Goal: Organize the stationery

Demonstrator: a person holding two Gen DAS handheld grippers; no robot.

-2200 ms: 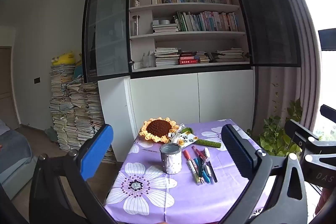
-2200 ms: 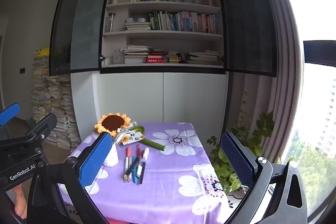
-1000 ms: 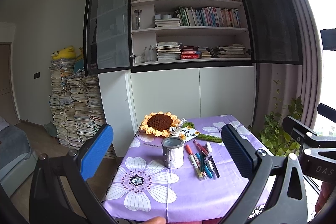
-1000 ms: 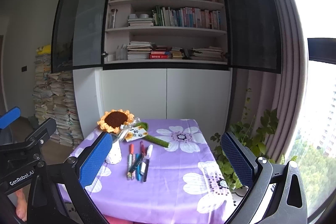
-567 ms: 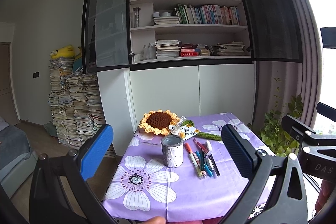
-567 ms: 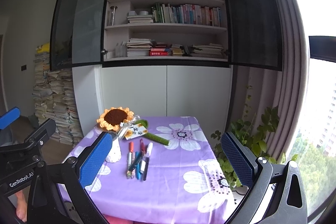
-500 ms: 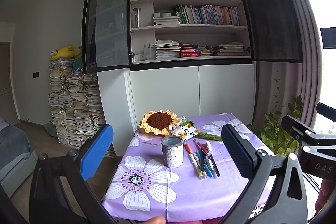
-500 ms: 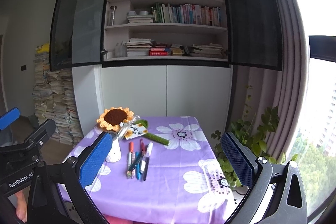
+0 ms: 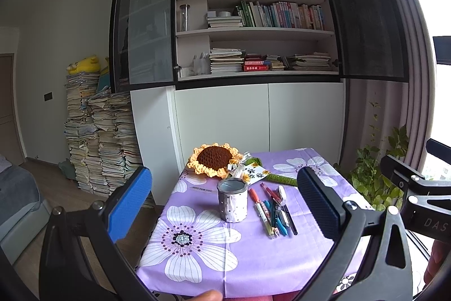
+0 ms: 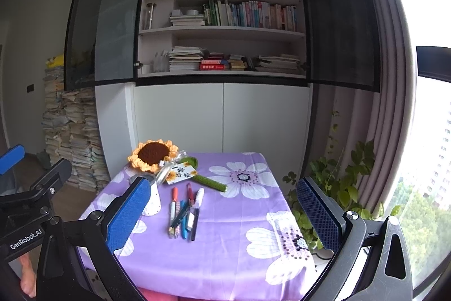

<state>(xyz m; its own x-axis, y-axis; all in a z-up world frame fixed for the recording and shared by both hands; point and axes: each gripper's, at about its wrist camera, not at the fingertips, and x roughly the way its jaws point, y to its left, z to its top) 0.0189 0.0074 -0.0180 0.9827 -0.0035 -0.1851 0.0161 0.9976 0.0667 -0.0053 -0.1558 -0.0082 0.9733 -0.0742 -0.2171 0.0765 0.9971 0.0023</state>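
— Reporting grippers?
— I hold the left gripper (image 9: 225,203) and right gripper (image 10: 222,212) spread wide, gripping nothing, short of the table (image 9: 214,270).
— Stationery?
— Pens (image 9: 272,212) lie loose on the purple cloth, just right of the upright pen cup (image 9: 232,200).

The left gripper (image 9: 225,200) is held level in the air, and its 2 fingers stand wide apart with nothing between them. The right gripper (image 10: 225,209) has the same pose, level and spread wide, also empty. The 2 grippers are side by side: the frame of each one shows at the edge of the other's view. A fingertip (image 9: 207,295) of the person shows at the bottom edge of the left wrist view.
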